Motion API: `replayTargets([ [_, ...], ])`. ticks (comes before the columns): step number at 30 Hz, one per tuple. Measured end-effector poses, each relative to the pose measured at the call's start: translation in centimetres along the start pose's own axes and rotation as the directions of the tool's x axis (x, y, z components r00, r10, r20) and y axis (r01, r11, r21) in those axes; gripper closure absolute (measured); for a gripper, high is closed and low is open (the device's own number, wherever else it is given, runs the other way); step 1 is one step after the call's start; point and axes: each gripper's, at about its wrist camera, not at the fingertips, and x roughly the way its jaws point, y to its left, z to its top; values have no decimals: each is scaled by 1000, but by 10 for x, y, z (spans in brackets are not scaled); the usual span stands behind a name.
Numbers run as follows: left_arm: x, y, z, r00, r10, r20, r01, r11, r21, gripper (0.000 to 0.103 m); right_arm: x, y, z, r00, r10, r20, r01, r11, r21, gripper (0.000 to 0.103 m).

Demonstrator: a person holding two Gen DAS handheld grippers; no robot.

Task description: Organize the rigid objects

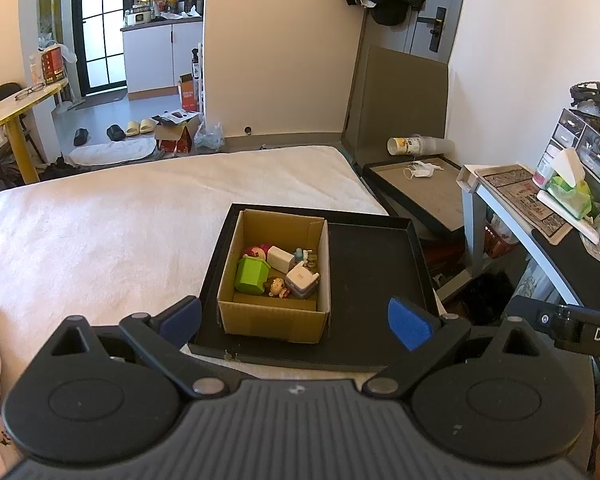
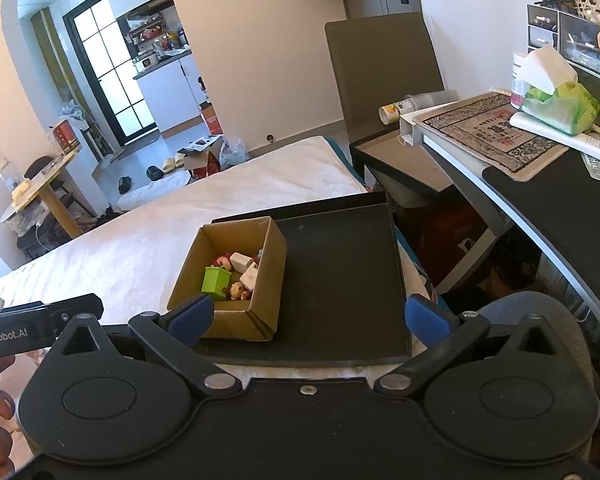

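Observation:
A small cardboard box (image 1: 274, 320) (image 2: 240, 322) stands in the left part of a shallow black tray (image 1: 372, 264) (image 2: 340, 272) on a white bed. Inside the box lie a green block (image 1: 251, 275) (image 2: 215, 279), two white adapters (image 1: 280, 259) (image 1: 301, 280), a pink-capped figurine (image 1: 258, 250) and a small doll (image 1: 277, 287). My left gripper (image 1: 296, 320) hovers just before the tray's near edge, open and empty. My right gripper (image 2: 310, 316) hangs open over the tray's near edge, also empty. Each gripper's body shows at the other view's edge.
A desk (image 2: 540, 184) with a tissue pack (image 2: 556, 100) and drawers runs along the right. Another black tray (image 1: 420, 188) and an upright board (image 1: 400, 96) lie beyond the bed's far right corner. White bed surface (image 1: 120, 220) stretches left. A person's fingers (image 2: 0, 408) hold the other gripper's handle.

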Motion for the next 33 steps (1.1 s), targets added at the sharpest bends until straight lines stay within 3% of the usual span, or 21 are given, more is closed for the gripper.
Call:
replayTargets([
  [33,-15,0,-17,1000,-15,13,15,1000,10,4,-10,8,-12,997,-71,0,71,997,-34,0],
])
